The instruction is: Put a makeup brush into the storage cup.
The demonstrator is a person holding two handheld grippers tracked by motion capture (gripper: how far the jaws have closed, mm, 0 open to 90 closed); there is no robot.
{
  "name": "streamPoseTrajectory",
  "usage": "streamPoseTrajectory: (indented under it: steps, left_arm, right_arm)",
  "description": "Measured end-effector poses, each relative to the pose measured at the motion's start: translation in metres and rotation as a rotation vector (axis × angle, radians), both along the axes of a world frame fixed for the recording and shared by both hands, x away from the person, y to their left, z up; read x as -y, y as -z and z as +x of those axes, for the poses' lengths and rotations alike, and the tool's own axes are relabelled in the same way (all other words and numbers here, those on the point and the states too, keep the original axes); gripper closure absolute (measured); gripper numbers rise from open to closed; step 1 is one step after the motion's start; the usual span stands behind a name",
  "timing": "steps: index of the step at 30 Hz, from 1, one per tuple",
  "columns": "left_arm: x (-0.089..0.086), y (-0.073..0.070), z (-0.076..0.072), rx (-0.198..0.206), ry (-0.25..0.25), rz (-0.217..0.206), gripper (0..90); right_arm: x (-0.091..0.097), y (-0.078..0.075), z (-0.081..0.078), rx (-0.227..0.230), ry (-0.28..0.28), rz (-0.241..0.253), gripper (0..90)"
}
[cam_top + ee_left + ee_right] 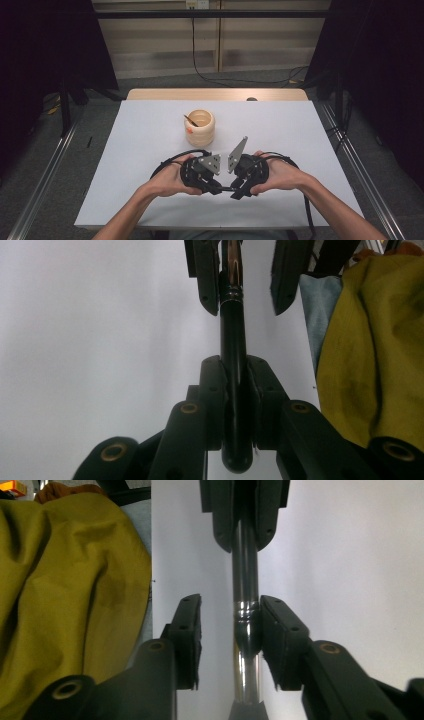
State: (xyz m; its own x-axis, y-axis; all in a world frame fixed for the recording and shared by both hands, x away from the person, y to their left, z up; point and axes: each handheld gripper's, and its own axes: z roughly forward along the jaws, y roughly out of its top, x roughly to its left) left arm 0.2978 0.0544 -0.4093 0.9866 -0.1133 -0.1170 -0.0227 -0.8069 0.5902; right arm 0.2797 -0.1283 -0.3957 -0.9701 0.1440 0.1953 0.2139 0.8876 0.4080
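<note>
Left gripper: clamped on black pen
Right gripper: jaws apart around it
Surface: white table; wooden cup beyond
Unclear: pen's far end, perhaps metallic

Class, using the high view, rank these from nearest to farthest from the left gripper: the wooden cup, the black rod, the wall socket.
1. Black rod: held in the left gripper.
2. Wooden cup: mid-table, beyond.
3. Wall socket: top, far wall.

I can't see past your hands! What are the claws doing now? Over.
Left claw shut on black pen. Right claw open around it. Wooden cup behind, clear.
</note>
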Motion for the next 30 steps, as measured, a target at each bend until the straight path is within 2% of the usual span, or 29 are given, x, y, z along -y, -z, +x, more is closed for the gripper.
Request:
streamPoseTrajectory:
  steps: [3, 5, 8, 10, 12, 14, 17, 22, 25, 30]
  left_arm:
    - [-0.001, 0.000, 0.000, -0.001, -0.009, -0.003, 79.6]
    - [-0.002, 0.001, 0.000, -0.008, -0.007, -0.006, 79.5]
    - [-0.002, 0.002, 0.000, -0.005, -0.013, -0.010, 79.5]
    - [-0.003, 0.002, 0.000, -0.007, -0.012, 0.000, 79.5]
    - [-0.005, 0.003, 0.000, -0.007, -0.028, -0.018, 79.5]
    - [-0.006, 0.003, 0.000, -0.005, -0.031, -0.012, 79.5]
    - [-0.009, 0.003, 0.000, -0.007, -0.044, -0.026, 79.5]
    - [-0.014, 0.004, -0.001, -0.007, -0.060, -0.028, 79.5]
    - [-0.019, 0.007, -0.001, -0.016, -0.091, -0.049, 79.5]
    - [-0.027, 0.010, 0.001, -0.023, -0.120, -0.071, 79.5]
  right_arm:
    - [0.002, 0.000, 0.000, 0.011, 0.029, 0.008, 46.7]
    - [0.003, 0.000, 0.000, 0.008, 0.036, 0.013, 45.3]
    - [0.005, 0.000, 0.000, 0.024, 0.052, 0.028, 35.9]
    - [0.007, -0.001, 0.000, 0.039, 0.068, 0.048, 30.7]
    - [0.010, -0.002, 0.000, 0.044, 0.086, 0.065, 26.6]
    - [0.013, -0.001, 0.000, 0.055, 0.094, 0.084, 23.4]
    - [0.017, 0.000, 0.000, 0.065, 0.119, 0.102, 19.5]
    - [0.025, 0.001, -0.001, 0.084, 0.151, 0.170, 8.8]
    - [0.031, -0.001, -0.001, 0.103, 0.186, 0.217, 8.6]
    - [0.041, 0.002, -0.001, 0.102, 0.229, 0.251, 8.5]
